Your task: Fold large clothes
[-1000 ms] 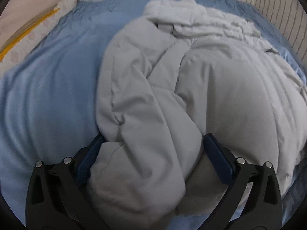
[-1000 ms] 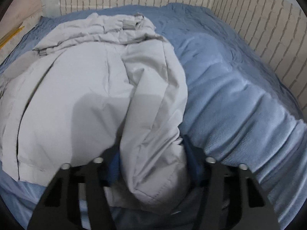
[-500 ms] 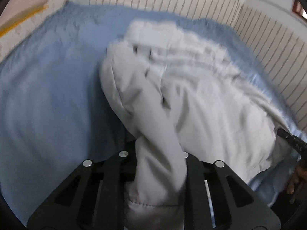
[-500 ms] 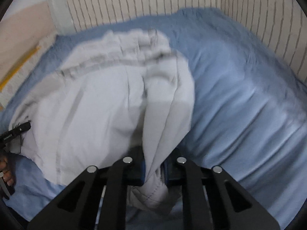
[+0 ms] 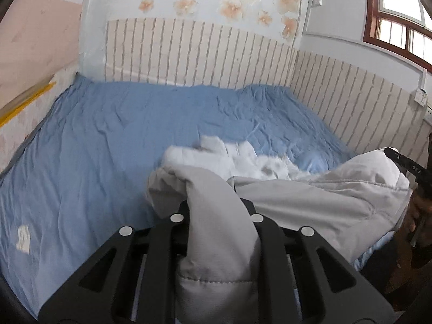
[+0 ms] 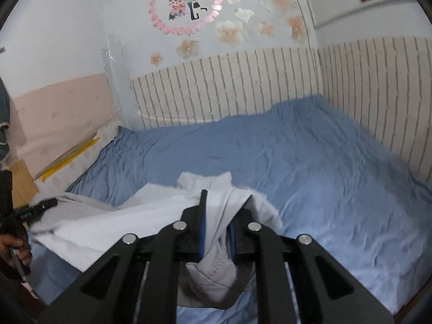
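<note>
A large light-grey padded garment (image 5: 310, 199) hangs stretched between my two grippers above the near edge of the bed. My left gripper (image 5: 218, 216) is shut on one bunched corner of the garment. My right gripper (image 6: 217, 224) is shut on the other corner (image 6: 213, 267), its blue pads pressing the cloth. The garment's far part (image 5: 232, 156) still trails on the blue bedsheet (image 5: 108, 140). The right gripper's body shows at the right edge of the left wrist view (image 5: 413, 167). The left gripper shows at the left edge of the right wrist view (image 6: 29, 210).
The blue sheet (image 6: 324, 162) covers a bed set in a corner. Striped padded panels (image 5: 194, 54) line the back and right walls. A white patch (image 5: 23, 239) lies on the sheet at the left. A yellow strip (image 6: 70, 156) runs along the bed's left side.
Both grippers closed on the garment's near corners, then lifted and pulled it back toward the bed's near edge. The views tilted up and now show the walls.
</note>
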The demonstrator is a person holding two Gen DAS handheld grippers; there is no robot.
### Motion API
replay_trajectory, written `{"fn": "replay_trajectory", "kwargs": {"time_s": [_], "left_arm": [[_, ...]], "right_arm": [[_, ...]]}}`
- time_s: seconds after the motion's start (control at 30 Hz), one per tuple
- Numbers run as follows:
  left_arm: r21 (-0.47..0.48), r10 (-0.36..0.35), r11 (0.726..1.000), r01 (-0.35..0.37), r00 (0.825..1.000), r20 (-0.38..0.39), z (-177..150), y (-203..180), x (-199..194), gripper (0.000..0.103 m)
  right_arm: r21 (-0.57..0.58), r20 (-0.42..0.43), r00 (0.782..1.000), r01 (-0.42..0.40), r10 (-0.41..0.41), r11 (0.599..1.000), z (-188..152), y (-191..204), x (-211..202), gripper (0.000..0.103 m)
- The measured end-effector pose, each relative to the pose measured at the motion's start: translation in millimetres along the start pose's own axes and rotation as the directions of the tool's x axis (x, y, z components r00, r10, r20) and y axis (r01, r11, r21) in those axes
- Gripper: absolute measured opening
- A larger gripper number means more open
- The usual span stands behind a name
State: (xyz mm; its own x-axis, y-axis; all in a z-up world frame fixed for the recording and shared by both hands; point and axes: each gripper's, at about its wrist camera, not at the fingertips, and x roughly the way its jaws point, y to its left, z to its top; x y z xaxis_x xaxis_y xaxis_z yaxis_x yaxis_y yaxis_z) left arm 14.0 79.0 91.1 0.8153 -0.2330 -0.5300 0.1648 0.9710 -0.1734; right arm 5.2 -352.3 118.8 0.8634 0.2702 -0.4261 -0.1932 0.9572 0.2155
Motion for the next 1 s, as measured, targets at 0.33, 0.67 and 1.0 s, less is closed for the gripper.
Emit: {"fn": "replay_trajectory", "kwargs": {"time_s": [0.33,0.67,1.0], "left_arm": [[-0.069,0.001,0.998,-0.009,0.994,-0.113,83.9,59.0,212.0,0.020],[-0.193,-0.120,0.978,0.083,0.975,-0.188,83.6,114.6,325.8,0.050],[-0.196,-0.091,0.975,0.104,0.993,0.076,111.7,105.1,237.8,0.097]], "right_arm": [[0.094,-0.130,0.991,-0.005,0.018,0.996,43.3,-41.6,193.1,0.014],[0.103,-0.193,0.969,-0.135,0.153,0.985,12.8,-95.5,296.7,0.026],[0.154,-0.084,0.964,-0.238,0.252,0.959,41.1,-89.3,263.3,0.031]]}}
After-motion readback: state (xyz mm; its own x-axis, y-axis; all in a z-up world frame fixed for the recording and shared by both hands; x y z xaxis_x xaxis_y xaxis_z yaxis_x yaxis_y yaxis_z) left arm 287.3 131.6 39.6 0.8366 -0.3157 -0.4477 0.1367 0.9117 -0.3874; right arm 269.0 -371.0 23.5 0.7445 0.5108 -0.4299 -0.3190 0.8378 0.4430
